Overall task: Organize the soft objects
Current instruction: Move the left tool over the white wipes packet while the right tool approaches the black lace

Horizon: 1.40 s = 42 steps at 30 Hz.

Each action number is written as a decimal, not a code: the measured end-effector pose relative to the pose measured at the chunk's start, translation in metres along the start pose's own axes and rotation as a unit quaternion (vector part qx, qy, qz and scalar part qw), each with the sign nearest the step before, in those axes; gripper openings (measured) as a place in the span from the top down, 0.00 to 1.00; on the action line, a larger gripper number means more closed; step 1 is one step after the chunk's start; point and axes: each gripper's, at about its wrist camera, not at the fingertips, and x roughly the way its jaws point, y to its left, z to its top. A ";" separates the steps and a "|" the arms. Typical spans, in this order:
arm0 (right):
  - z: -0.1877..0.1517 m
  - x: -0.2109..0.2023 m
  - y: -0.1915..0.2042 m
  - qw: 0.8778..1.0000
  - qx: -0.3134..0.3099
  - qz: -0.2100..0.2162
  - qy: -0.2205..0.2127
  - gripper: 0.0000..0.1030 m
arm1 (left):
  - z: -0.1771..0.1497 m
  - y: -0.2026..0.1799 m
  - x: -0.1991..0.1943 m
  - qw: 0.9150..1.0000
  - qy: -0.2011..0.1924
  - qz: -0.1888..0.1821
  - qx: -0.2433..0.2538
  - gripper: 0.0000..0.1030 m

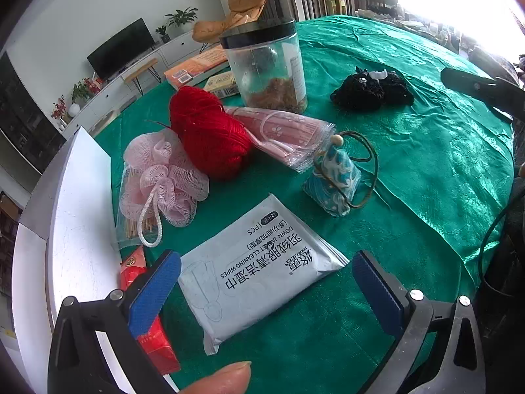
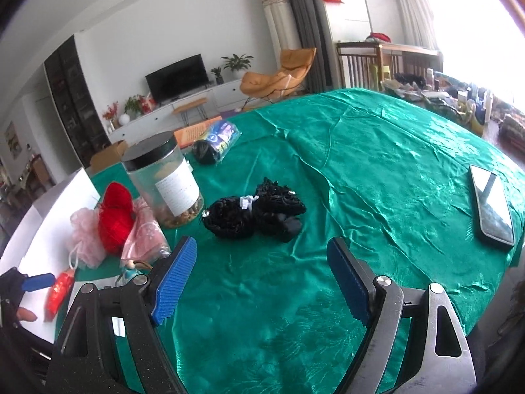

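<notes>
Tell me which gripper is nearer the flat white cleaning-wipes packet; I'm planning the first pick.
Left. The left gripper hovers open right over the white cleaning-wipes packet, its fingers either side. The right gripper is open farther off, facing the black lace bundle.

Tabletop cloth (image 1: 426,170) glossy green; yarn ball (image 1: 206,134) red; bath pouf (image 1: 164,180) pale pink; sachet (image 1: 334,180) blue-white wave print; lace bundle (image 2: 256,213) black.

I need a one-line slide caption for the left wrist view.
Open left claw straddles a wipes pack on green cloth, near red yarn.
</notes>
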 end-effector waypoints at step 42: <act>0.003 -0.003 -0.020 0.998 0.057 0.028 -0.008 0.18 | 0.021 0.009 0.056 0.994 0.094 -0.048 0.019 0.00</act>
